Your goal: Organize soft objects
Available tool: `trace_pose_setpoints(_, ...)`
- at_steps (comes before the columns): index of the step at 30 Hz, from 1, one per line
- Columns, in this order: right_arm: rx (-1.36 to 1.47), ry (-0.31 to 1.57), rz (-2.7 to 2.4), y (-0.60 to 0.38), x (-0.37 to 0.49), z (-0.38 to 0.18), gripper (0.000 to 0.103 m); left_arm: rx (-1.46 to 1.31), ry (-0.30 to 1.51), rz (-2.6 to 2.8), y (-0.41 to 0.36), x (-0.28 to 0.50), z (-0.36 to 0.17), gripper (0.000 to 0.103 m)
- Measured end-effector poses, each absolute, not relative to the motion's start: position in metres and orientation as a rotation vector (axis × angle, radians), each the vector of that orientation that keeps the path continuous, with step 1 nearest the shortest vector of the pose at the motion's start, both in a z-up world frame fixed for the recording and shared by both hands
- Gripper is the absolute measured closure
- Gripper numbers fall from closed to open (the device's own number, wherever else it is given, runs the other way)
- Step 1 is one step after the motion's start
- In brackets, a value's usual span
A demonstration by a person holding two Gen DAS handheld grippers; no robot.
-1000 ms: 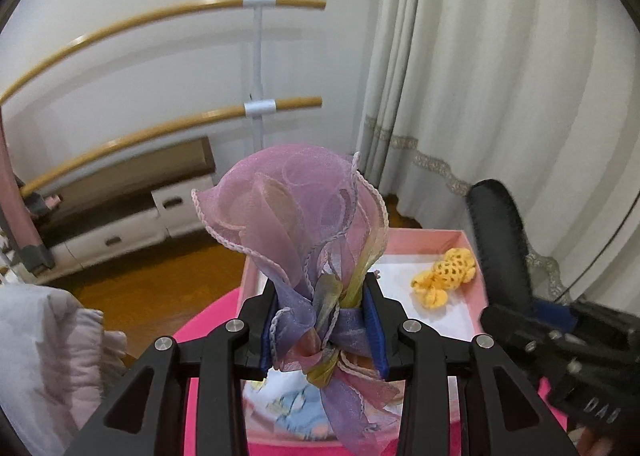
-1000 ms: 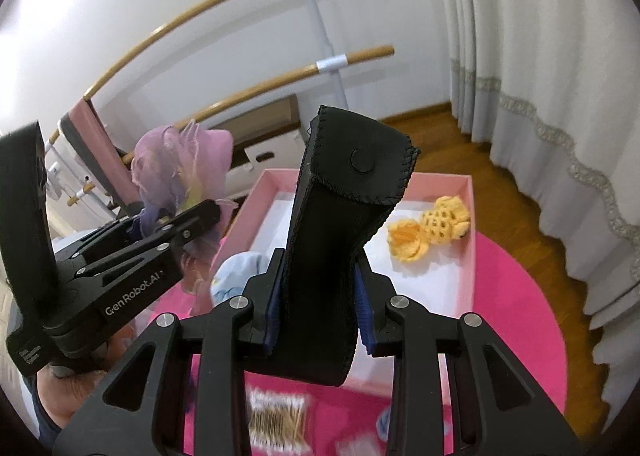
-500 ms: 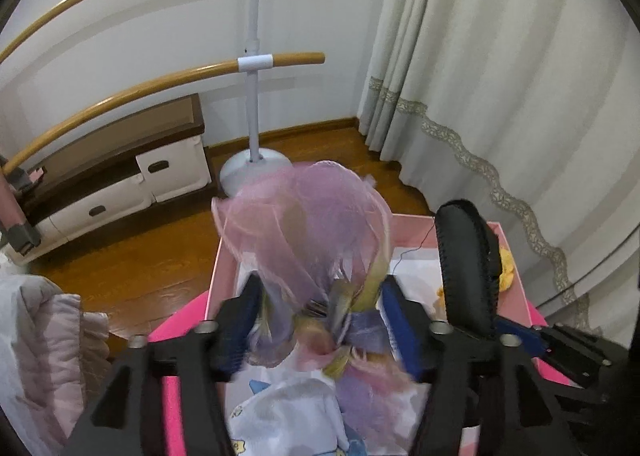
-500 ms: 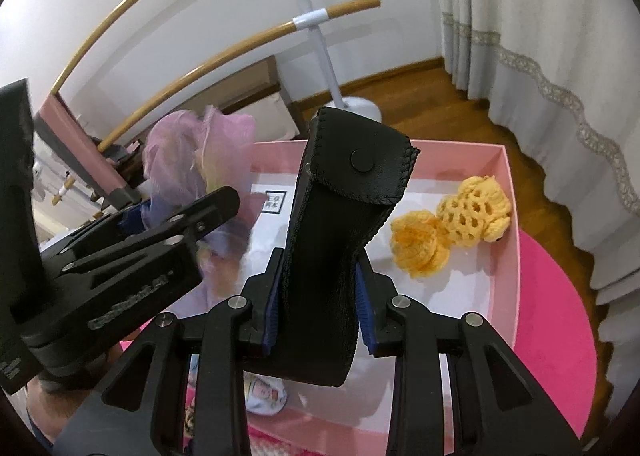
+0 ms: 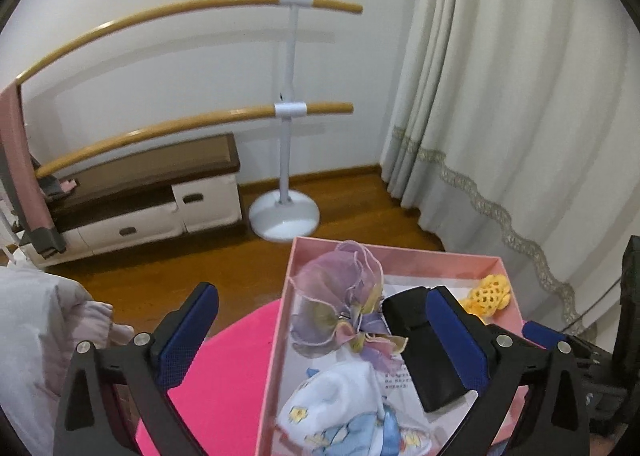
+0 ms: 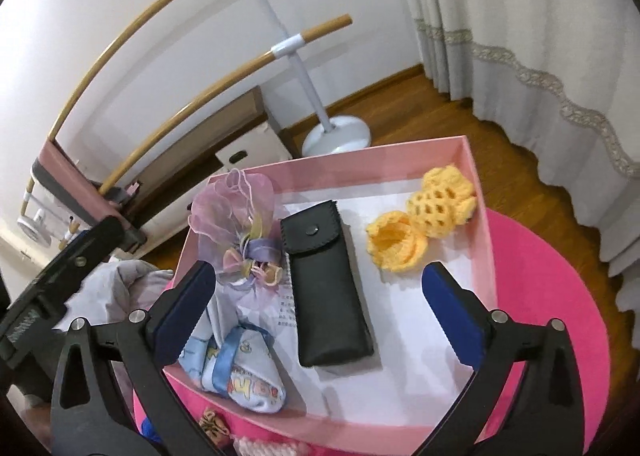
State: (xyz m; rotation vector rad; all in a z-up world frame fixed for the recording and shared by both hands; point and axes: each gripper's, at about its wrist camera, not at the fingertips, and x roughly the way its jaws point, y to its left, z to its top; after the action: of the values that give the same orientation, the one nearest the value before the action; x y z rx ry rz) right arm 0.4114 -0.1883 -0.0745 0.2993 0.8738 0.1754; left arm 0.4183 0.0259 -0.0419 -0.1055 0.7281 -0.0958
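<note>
A pink box [image 6: 472, 175] stands on a round pink table [image 6: 560, 280]. In it lie a lilac organza pouch [image 6: 236, 211], a black leather case [image 6: 326, 284], two yellow crochet pieces [image 6: 420, 223] and a white and blue cloth bundle [image 6: 240, 368]. My right gripper [image 6: 320, 308] is open and empty above the black case. My left gripper [image 5: 320, 336] is open and empty above the box's left side, over the pouch [image 5: 344, 296] and the cloth bundle [image 5: 348, 404]. The black case [image 5: 432, 360] lies partly behind its right finger.
A white stand with two wooden bars [image 5: 288, 107] and a low cabinet [image 5: 140, 195] stand by the wall on a wooden floor. Cream curtains [image 5: 520, 115] hang at the right. Pale bedding [image 5: 36, 336] lies at the left. Small items [image 6: 216, 424] lie before the box.
Both grippers have opened. The pouch has dropped from my left gripper into the box. The black case has left my right gripper and lies flat in the box.
</note>
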Motion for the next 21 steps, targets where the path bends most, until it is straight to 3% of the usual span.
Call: trace_pose_setpoints(21,0.173,0.62,0.133,-0.176,0.238,-0.021,0.0,-0.051,0.572,-0.083,0.043,0.19,-0.047,0.0)
